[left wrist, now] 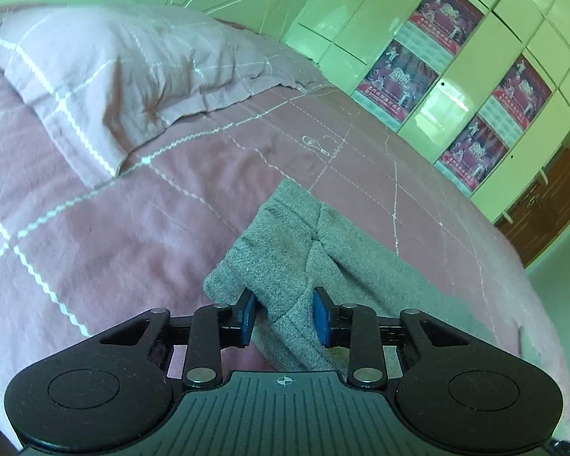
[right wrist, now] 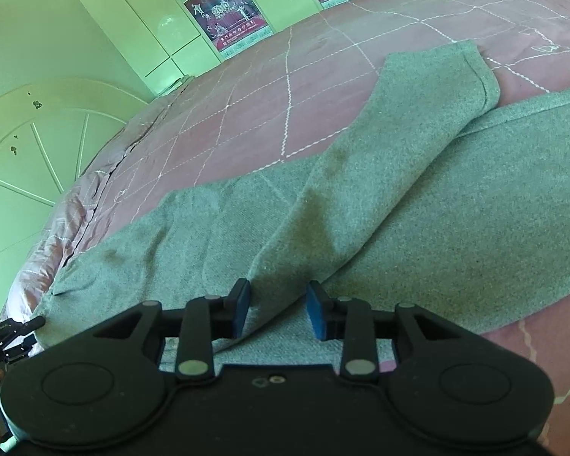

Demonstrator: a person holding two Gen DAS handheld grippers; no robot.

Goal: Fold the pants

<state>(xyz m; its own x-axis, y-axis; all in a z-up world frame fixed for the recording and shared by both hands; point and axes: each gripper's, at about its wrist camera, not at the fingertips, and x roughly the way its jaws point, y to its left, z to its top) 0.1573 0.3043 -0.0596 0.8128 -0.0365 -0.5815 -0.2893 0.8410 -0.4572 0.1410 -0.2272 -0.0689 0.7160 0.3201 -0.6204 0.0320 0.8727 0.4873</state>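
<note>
Grey knit pants (left wrist: pixel 307 250) lie on a pink quilted bed (left wrist: pixel 133 235). In the left wrist view my left gripper (left wrist: pixel 284 317) is open, its blue pads on either side of a raised fold at one end of the pants. In the right wrist view the pants (right wrist: pixel 418 197) spread wide, one leg folded across toward the upper right. My right gripper (right wrist: pixel 278 309) is open, its pads straddling a folded edge of the cloth. The left gripper (right wrist: pixel 11 336) also shows at the far left edge of the right wrist view, at the pants' corner.
A pink pillow (left wrist: pixel 106 72) lies at the head of the bed. A pale headboard (right wrist: pixel 30 159) stands behind. White wardrobe doors with red posters (left wrist: pixel 437 19) line the far side. The bed's edge (left wrist: pixel 532 304) drops off at the right.
</note>
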